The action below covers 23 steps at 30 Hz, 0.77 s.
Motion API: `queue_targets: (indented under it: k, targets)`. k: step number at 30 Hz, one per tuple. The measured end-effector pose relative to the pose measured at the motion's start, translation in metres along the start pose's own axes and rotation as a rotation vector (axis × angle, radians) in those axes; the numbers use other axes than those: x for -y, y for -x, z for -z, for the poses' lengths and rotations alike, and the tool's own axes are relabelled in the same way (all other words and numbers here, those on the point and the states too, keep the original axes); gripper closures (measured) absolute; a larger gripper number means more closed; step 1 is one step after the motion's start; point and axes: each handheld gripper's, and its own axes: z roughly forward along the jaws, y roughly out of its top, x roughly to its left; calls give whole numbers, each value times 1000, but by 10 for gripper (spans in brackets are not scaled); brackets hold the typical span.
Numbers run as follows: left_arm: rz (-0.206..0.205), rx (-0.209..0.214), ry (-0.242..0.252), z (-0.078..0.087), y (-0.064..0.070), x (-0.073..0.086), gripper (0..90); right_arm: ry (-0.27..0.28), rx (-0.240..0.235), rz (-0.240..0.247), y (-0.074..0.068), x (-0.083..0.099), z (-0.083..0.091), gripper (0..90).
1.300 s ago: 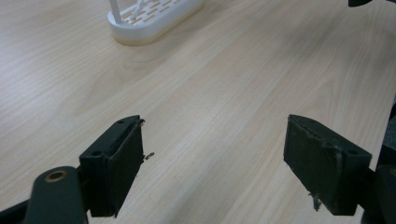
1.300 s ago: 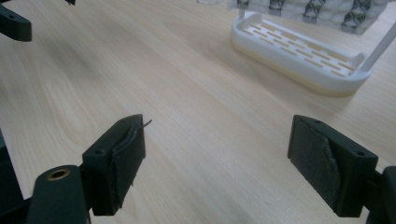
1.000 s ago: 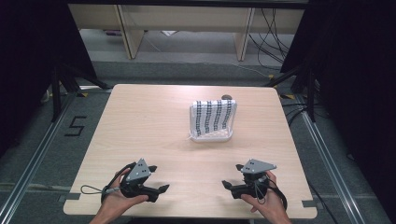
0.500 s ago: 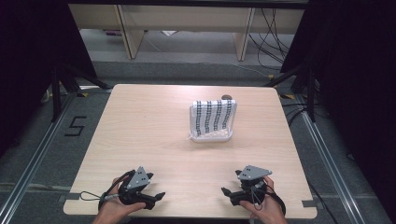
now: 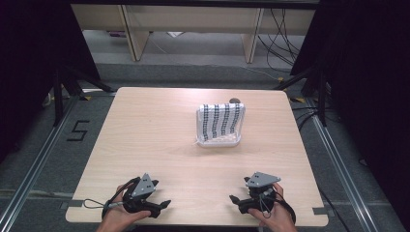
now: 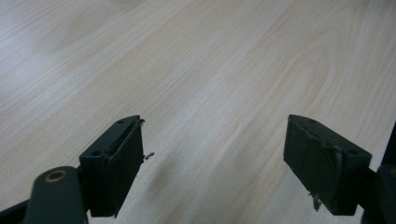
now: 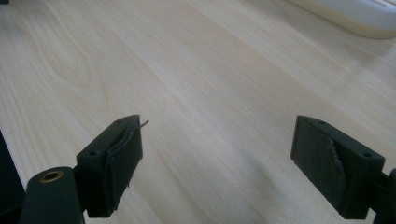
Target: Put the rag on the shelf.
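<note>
The striped cloth point(image 5: 221, 122) sits draped over a white basket point(image 5: 217, 141) at the worktop's point(image 5: 145, 130) far middle, untouched. Both grippers have drawn back to the near edge since a second ago: left gripper point(image 5: 163, 205) and right gripper point(image 5: 234, 199), jaws spread and empty. Work looks finished or not yet started.

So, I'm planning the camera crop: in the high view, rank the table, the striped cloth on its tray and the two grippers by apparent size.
1. Table.
2. Striped cloth on its white tray.
3. Left gripper and right gripper: they look alike, so no ranking between them.
</note>
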Motion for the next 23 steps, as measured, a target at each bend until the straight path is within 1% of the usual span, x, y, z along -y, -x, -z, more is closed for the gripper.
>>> queue_targets:
  k: [1,2,3,4,5,6,9,10,11,13,14,15,16,17,18,19,20,23]
  targets:
    - [15,4,12,-1,1,0,196,-1,2,-7,0,0,0,176]
    - [11,7,8,0,0,0,196,-1,7,-6,0,0,0,176]
    - [17,7,13,-1,1,0,196,3,12,0,0,0,0,176]
    - [10,1,6,0,0,0,196,3,9,0,0,0,0,176]
    - [12,1,6,0,0,0,196,9,8,11,1,0,0,176]
    - [14,2,7,0,0,0,196,10,8,12,1,0,0,176]
    - [15,0,5,0,0,1,196,11,8,12,1,0,0,176]
    - [17,2,6,0,-1,0,195,7,6,2,0,0,0,177]
    - [27,1,3,-1,-1,1,195,7,6,3,1,0,0,177]
    - [17,3,9,0,-1,0,195,-4,-7,-3,1,0,0,177]
    - [18,-2,6,0,-1,0,195,-2,-5,-1,1,0,1,177]
    - [19,-3,8,0,-1,1,195,-4,2,-12,1,0,1,177]
    - [22,4,12,0,-1,1,195,-2,3,-8,1,0,1,177]
    - [21,-2,10,0,-2,0,194,-2,1,-8,1,0,1,177]
    - [27,4,16,0,-1,0,194,-1,5,-8,1,0,1,177]
    - [19,-3,9,0,-2,0,194,-5,9,-14,1,0,2,177]
    - [23,4,13,1,-1,0,194,-2,10,-10,1,0,1,178]
    - [25,4,15,0,-1,0,194,-2,9,-12,1,0,1,178]
